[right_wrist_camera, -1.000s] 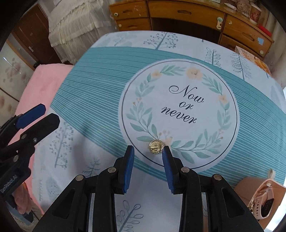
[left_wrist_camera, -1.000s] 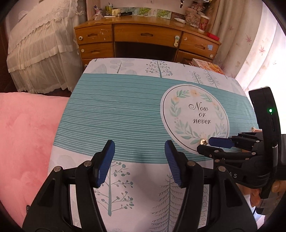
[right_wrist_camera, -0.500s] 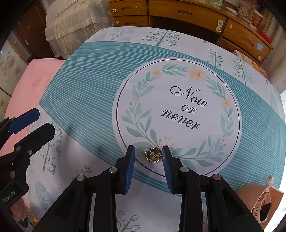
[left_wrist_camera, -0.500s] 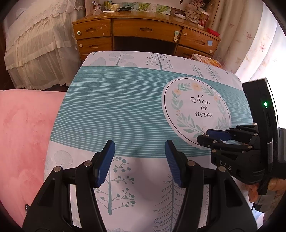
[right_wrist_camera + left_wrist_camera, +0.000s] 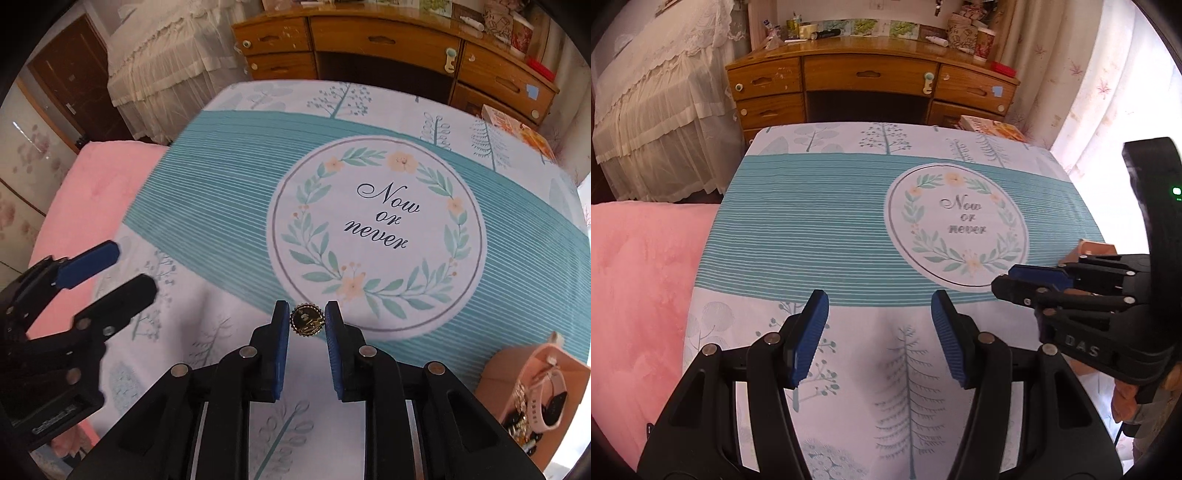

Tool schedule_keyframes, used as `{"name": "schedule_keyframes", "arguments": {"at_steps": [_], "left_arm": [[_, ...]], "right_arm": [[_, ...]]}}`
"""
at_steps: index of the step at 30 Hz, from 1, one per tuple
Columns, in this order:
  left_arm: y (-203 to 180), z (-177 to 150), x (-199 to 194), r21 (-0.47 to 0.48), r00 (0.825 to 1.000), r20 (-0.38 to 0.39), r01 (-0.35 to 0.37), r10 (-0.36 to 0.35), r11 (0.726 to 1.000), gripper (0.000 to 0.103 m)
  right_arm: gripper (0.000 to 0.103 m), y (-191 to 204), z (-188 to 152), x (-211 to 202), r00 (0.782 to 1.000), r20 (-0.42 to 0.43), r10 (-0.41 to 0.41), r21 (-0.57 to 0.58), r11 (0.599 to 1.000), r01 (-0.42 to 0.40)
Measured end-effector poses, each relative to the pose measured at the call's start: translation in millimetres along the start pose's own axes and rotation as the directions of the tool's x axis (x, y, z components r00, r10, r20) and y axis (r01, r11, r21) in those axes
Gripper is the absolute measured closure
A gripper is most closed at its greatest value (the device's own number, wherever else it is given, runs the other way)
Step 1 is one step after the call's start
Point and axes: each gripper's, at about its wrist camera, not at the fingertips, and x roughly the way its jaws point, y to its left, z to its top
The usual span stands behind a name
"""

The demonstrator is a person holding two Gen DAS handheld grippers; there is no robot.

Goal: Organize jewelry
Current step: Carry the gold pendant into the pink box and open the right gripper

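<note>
Right tongs are closing around a small gold round trinket, pads at its edges, contact hard to confirm. It sits at the wreath print's lower rim on the tablecloth-covered surface. Left tongs hang apart, empty. A pink box at right already holds a watch and other pieces. Judged: this piece not yet stowed; nothing else loose in view.

a worktop is wearing a teal-striped cloth printed "now or never"; a pink open box is sitting at its near right corner, holding a watch.
</note>
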Motion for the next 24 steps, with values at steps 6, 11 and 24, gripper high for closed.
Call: {"name": "schedule_keyframes", "arguments": {"at_steps": [6,11,24], "left_arm": [[-40,-5,-31,0.064,0.998,0.022,0.053,-0.055,0.996,0.048],[-87,-2,-56,0.130,0.993,0.055,0.097,-0.105,0.987,0.033],[-213,19,-43,0.204,0.989,0.004,0.146,-0.150,0.968,0.022]], "right_arm": [[0.083,-12,-36,-72,0.996,0.089,0.011,0.014,1.000,-0.013],[0.083,-40,-66,-134,0.986,0.167,-0.021,0.053,0.999,0.012],[0.083,-132,-119,-221,0.963,0.254,-0.090,0.168,0.985,0.047]]}}
